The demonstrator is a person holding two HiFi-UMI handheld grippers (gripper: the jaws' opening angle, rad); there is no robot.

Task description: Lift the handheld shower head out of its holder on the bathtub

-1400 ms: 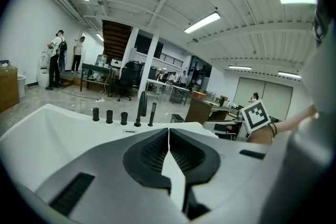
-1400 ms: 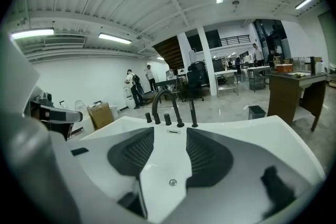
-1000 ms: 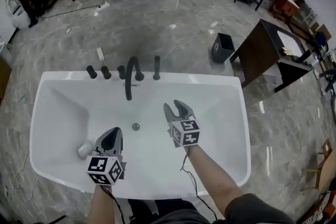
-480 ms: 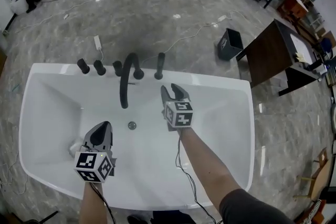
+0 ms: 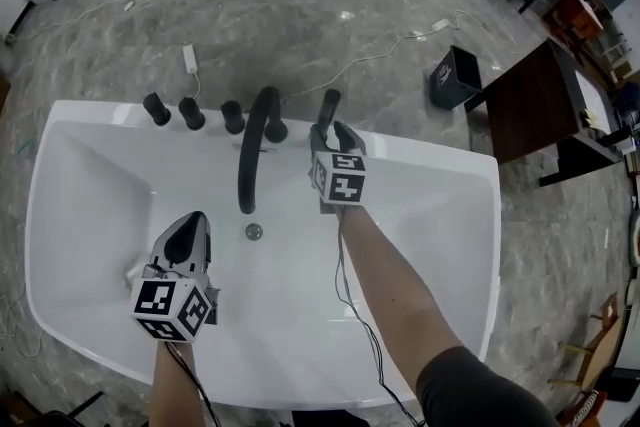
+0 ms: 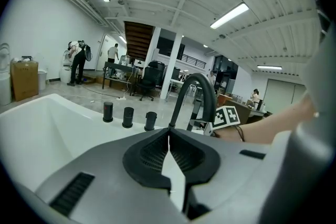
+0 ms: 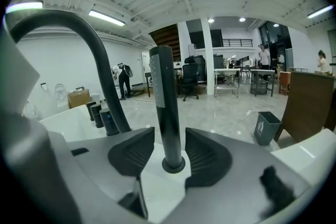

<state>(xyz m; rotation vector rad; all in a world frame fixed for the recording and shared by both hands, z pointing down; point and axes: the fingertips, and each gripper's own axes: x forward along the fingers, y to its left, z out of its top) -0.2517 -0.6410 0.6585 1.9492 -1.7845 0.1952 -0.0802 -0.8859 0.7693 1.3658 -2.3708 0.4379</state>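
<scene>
Since the shower head (image 7: pixel 167 107) was a slim, smooth, dark wand standing upright in its holder (image 7: pixel 174 166) on the far rim of the bathtub (image 5: pixel 420 153), at about 2 o'clock from the base of the spout (image 5: pixel 255 140), it would probably handle as stiff and fairly light but slippery, likely to slide through a loose grip. The best hold looked to be low on the shaft, just above the holder's collar, pulled straight up. The right gripper (image 7: pixel 169 140) had the wand between its jaws, which were opening, the pads standing clear of the shaft on both sides. The left gripper (image 5: pixel 190 227) hovered inside the tub at about 8 o'clock from the drain (image 5: pixel 254 231), its jaws pressed together on nothing. No hose showed in any view, so its drag could only be guessed. The part of the wand sunk in the holder was hidden, and in the head view the right gripper covered its lower shaft.
</scene>
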